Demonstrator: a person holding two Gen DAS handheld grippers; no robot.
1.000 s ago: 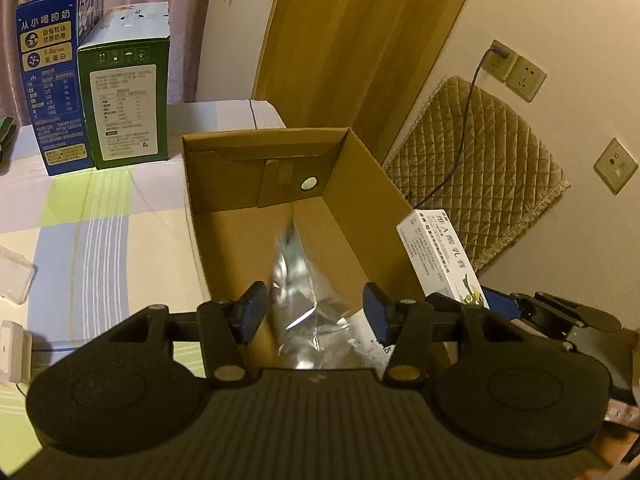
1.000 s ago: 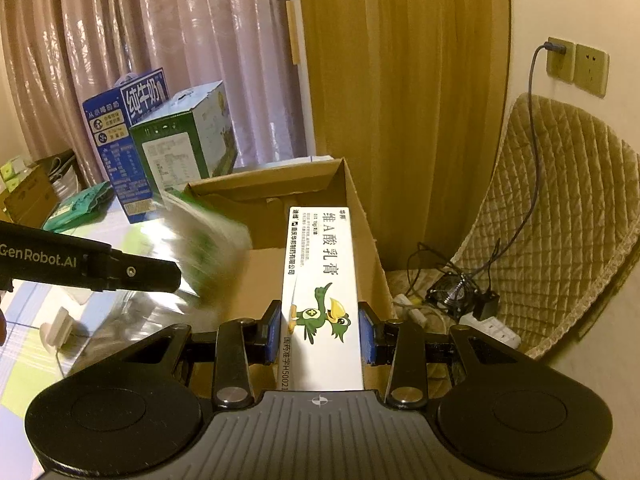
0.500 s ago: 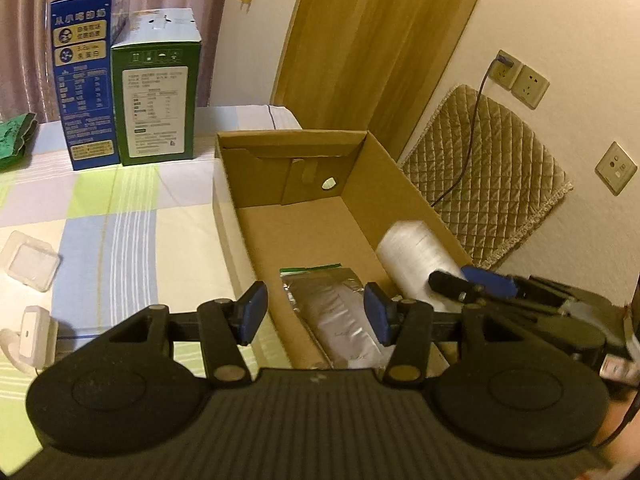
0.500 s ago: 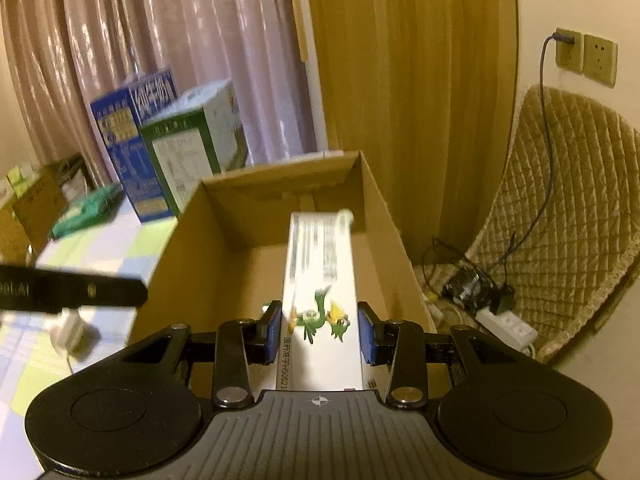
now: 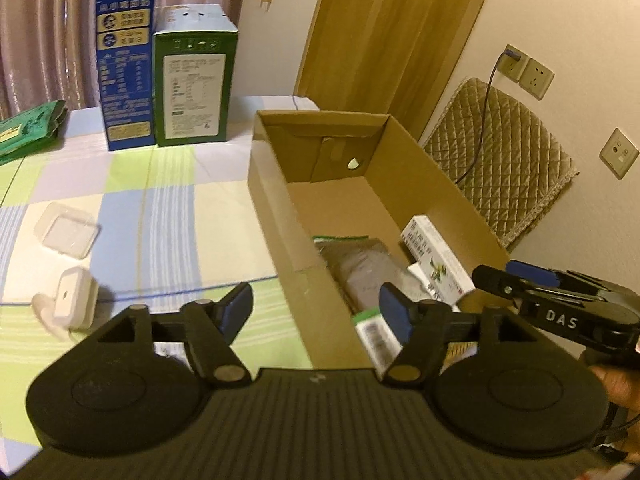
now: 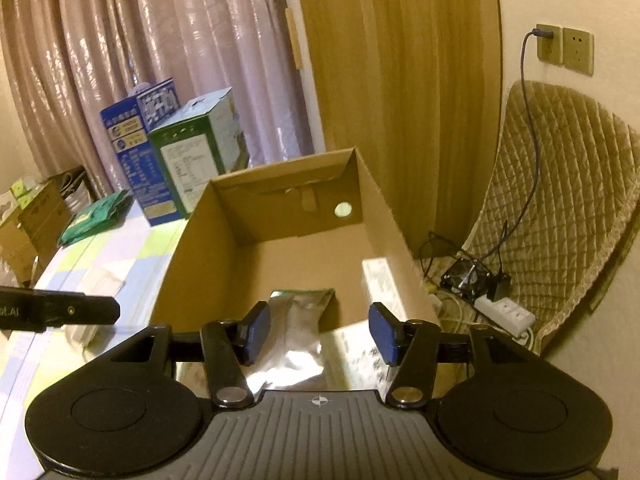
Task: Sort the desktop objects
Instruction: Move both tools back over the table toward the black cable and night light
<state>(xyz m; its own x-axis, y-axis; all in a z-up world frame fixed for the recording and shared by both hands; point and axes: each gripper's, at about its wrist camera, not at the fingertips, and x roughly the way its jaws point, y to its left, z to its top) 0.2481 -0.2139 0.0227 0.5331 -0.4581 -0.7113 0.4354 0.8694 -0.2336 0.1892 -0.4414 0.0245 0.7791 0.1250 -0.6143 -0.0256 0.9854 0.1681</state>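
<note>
An open cardboard box [image 5: 276,216] [image 6: 188,248] stands on the checked tablecloth. Inside lie a silver foil pouch [image 5: 368,276] [image 6: 296,320] and a white ointment carton with a green bird [image 5: 436,264], which leans against the right wall [image 6: 382,284]. My left gripper [image 5: 316,310] is open and empty over the box's near left wall. My right gripper [image 6: 318,334] is open and empty above the box's near end; it shows at the right of the left wrist view [image 5: 520,280].
A blue milk carton [image 5: 126,64] and a green carton [image 5: 194,84] stand at the back. A clear plastic lid [image 5: 66,230] and a white charger [image 5: 74,300] lie left of the box. A green packet [image 5: 28,128] is far left. A quilted chair [image 6: 560,208] stands right.
My right gripper has opened and let the white ointment carton drop into the box. The foil pouch has settled flat. My left gripper has pulled back and to the left.
</note>
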